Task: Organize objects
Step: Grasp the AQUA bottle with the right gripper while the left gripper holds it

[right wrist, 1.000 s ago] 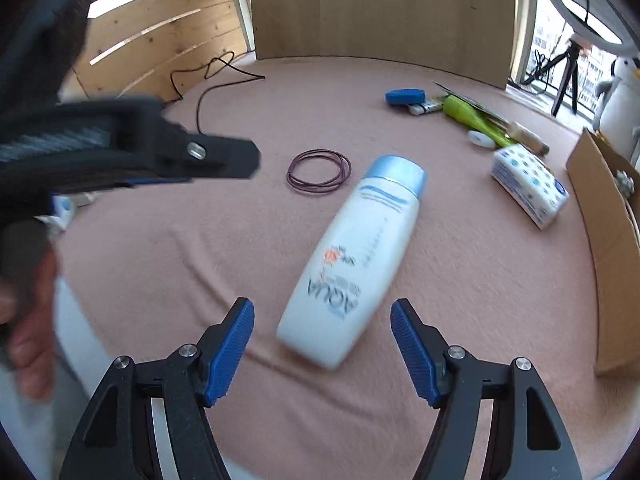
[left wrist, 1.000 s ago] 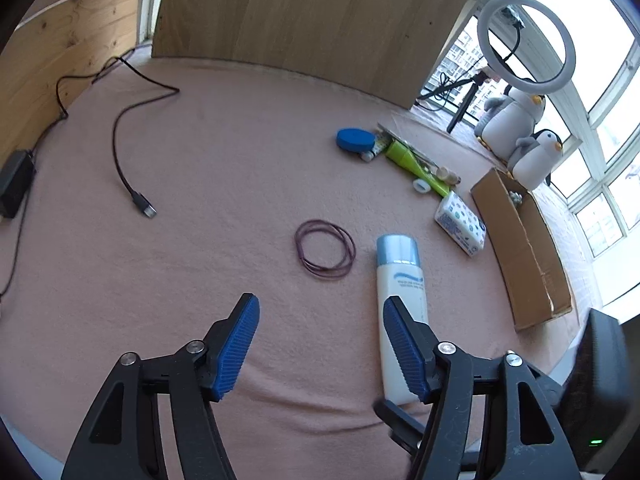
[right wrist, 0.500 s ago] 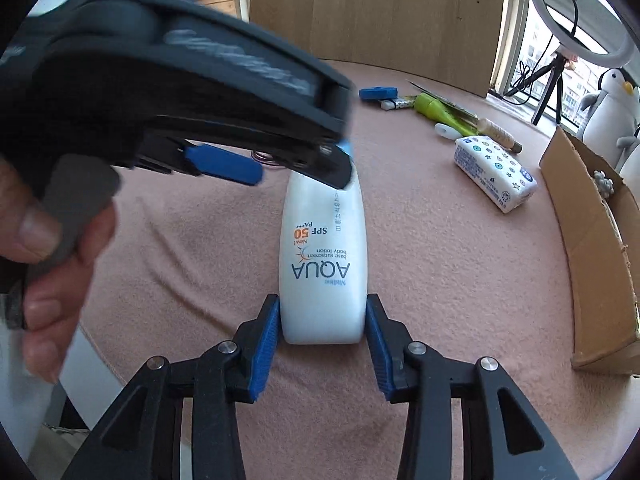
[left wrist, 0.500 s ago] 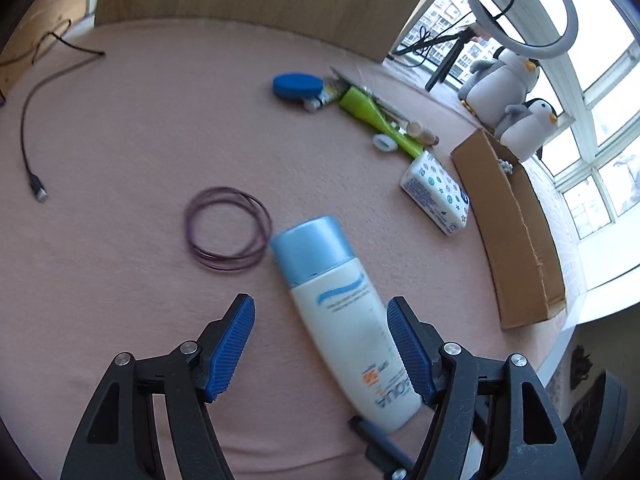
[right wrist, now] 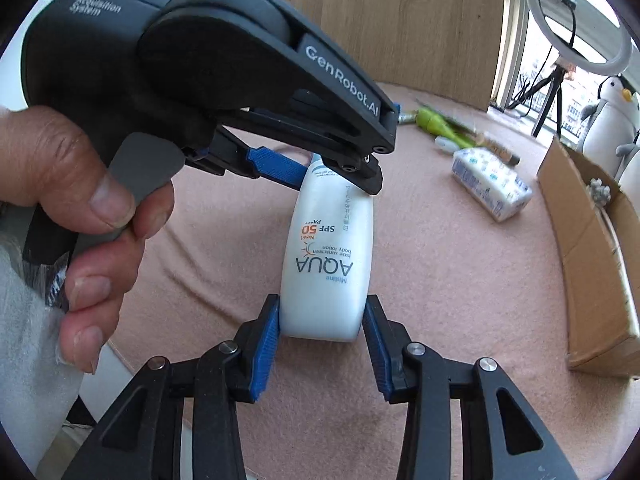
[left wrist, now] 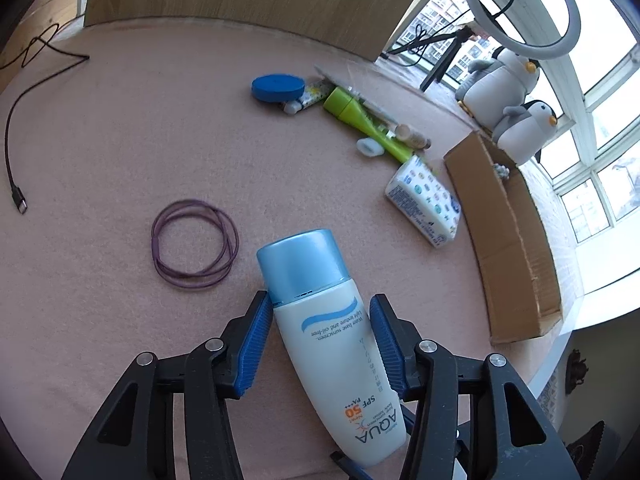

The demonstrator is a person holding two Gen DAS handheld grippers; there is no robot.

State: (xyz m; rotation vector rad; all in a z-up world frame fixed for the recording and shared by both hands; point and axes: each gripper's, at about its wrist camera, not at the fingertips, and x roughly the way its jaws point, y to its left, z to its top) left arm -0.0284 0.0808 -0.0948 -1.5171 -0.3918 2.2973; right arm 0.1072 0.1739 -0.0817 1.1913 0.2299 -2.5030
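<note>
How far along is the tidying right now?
Little looks done: the cardboard box shows only a small grey item. In hand: the white sunscreen bottle with the light-blue cap, lying on the pink cloth, gripped at its base by the right tool and near its cap by the left tool. Left: purple hair ties, blue round tin, green bottle, patterned tissue pack.
</note>
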